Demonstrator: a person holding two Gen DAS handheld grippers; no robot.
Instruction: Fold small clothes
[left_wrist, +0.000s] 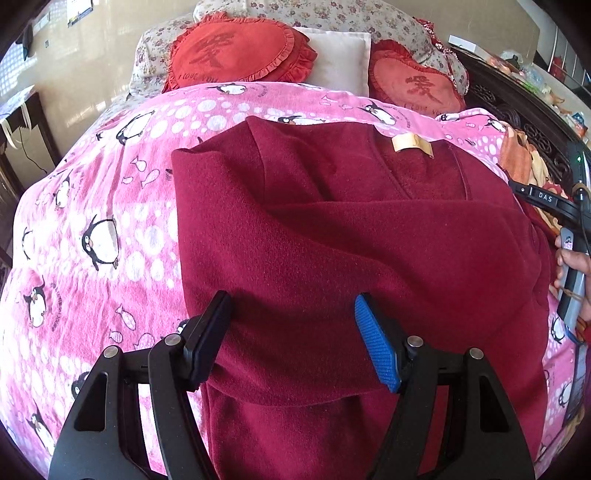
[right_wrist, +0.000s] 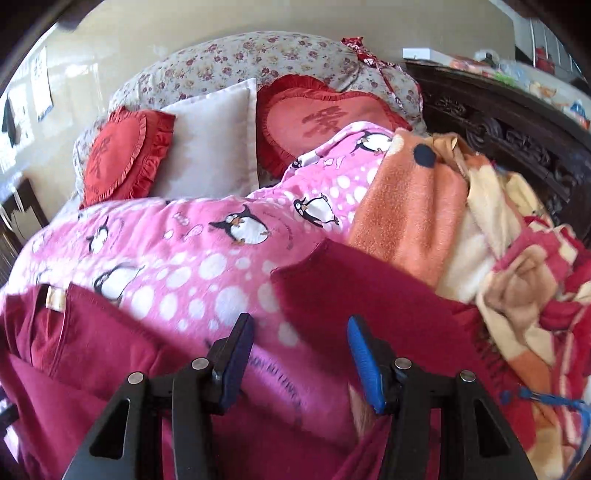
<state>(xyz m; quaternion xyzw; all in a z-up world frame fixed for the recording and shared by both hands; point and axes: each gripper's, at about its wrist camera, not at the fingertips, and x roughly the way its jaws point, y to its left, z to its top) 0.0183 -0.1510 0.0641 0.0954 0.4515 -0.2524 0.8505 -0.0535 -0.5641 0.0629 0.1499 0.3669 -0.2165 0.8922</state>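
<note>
On your far left, the pink fleece blanket printed with penguins and white bubbles (left_wrist: 110, 206) covers the bed. Next to it, in the middle of your left wrist view, the dark red fleece garment (left_wrist: 351, 240) lies spread on that blanket, one sleeve folded across its body and a small tan neck label (left_wrist: 413, 144) showing near the collar. Your left gripper (left_wrist: 295, 339) sits over the garment's lower part with its fingers apart and nothing pinched between them. At the right edge of that view your right hand (left_wrist: 570, 269) grips the other tool's handle.

In the right wrist view, the same garment fills the lower left, and another flap of it lies further right, with pink blanket between them. Your right gripper (right_wrist: 301, 356) is spread wide over that pink strip, holding nothing. Right of it lies a crumpled orange and cream plush blanket (right_wrist: 443, 225). Behind are two red heart-shaped frilled cushions (right_wrist: 122, 155) and a plain cream pillow (right_wrist: 218, 144).
</note>
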